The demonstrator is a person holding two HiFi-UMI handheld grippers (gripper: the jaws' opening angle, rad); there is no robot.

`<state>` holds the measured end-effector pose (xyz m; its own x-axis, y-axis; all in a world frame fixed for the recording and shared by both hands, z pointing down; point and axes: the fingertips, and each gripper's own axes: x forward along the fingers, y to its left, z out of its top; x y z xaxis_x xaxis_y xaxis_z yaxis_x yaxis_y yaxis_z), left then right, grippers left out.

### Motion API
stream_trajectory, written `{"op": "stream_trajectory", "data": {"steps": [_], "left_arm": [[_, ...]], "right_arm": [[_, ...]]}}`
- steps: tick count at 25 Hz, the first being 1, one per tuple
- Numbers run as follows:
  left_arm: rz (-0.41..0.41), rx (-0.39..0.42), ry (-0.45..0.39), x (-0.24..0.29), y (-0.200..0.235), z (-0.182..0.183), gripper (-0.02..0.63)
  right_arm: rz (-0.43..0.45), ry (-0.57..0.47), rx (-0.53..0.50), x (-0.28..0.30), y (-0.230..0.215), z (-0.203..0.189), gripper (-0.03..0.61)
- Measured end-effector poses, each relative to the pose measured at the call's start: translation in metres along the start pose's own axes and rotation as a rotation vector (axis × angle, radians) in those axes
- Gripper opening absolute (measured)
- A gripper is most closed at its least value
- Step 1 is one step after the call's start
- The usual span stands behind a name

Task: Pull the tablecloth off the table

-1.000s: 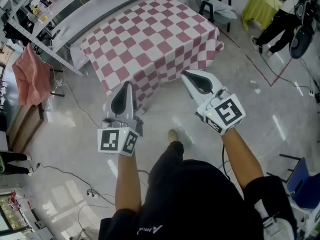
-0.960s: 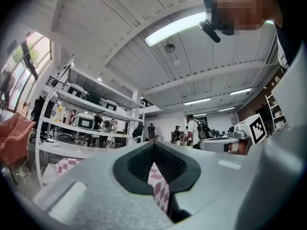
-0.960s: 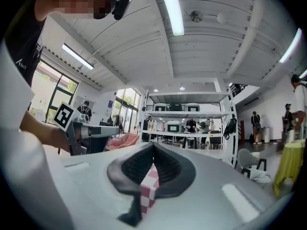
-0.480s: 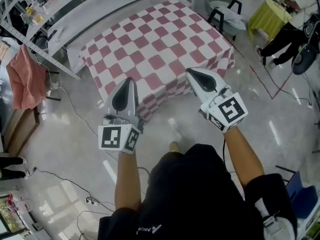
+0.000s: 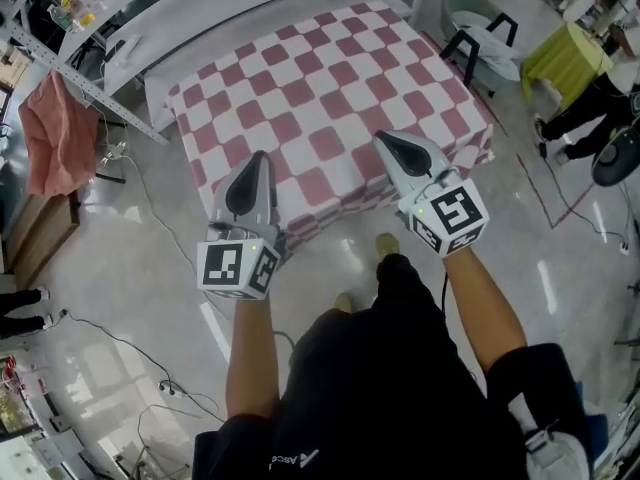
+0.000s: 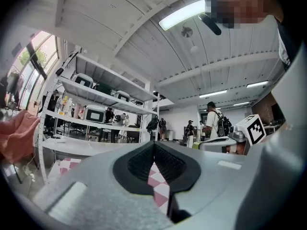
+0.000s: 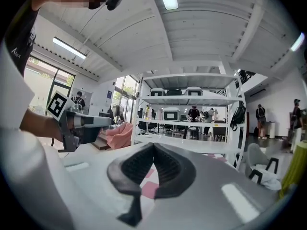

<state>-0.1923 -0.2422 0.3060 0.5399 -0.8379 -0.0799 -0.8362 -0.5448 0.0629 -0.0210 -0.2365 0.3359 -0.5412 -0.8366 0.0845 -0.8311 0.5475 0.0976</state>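
A red-and-white checked tablecloth (image 5: pixel 320 98) covers a table ahead of me and hangs over its near edge. My left gripper (image 5: pixel 258 158) is shut with nothing in it, held above the cloth's near left part. My right gripper (image 5: pixel 385 140) is also shut and empty, over the cloth's near right part. In the left gripper view the shut tips (image 6: pixel 154 144) meet, and checked cloth (image 6: pixel 158 183) shows below through the gap. The right gripper view shows the same: tips (image 7: pixel 153 145) together, with cloth (image 7: pixel 148 189) beneath them.
Metal shelving (image 5: pixel 90 63) runs along the far left, with a pink cloth (image 5: pixel 60 138) draped beside it. A black stool (image 5: pixel 485 48) stands right of the table, near a yellow-green covered table (image 5: pixel 565 53). Cables (image 5: pixel 130 348) lie on the shiny floor. People stand at the right.
I have stepped closer to the table; both grippers, earlier short of the cloth's near edge, are now over it. Both stay shut.
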Motion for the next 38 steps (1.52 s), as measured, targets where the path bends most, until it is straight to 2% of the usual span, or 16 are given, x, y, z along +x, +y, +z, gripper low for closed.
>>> {"op": "stream_trajectory", "data": {"steps": [11, 17, 22, 23, 24, 26, 33, 38], "left_arm": [[0.216, 0.001, 0.092, 0.119, 0.032, -0.034, 0.011], [0.351, -0.055, 0.181, 0.178, 0.058, -0.073, 0.011], [0.425, -0.121, 0.264, 0.192, 0.084, -0.103, 0.014], [0.436, -0.131, 0.281, 0.193, 0.090, -0.109, 0.015], [0.446, -0.139, 0.300, 0.194, 0.096, -0.115, 0.018], [0.465, -0.155, 0.343, 0.194, 0.110, -0.129, 0.092], [0.491, -0.201, 0.520, 0.195, 0.146, -0.184, 0.200], [0.515, -0.218, 0.661, 0.191, 0.162, -0.224, 0.242]], "right_arm": [[0.087, 0.036, 0.052, 0.092, -0.134, -0.036, 0.002], [0.155, 0.126, 0.075, 0.145, -0.188, -0.075, 0.003], [0.161, 0.208, 0.103, 0.174, -0.208, -0.102, 0.003], [0.159, 0.229, 0.116, 0.179, -0.210, -0.109, 0.011], [0.157, 0.255, 0.131, 0.184, -0.212, -0.116, 0.101], [0.146, 0.312, 0.151, 0.194, -0.213, -0.132, 0.146], [0.070, 0.486, 0.170, 0.213, -0.233, -0.186, 0.244], [0.029, 0.592, 0.177, 0.225, -0.248, -0.217, 0.301]]}}
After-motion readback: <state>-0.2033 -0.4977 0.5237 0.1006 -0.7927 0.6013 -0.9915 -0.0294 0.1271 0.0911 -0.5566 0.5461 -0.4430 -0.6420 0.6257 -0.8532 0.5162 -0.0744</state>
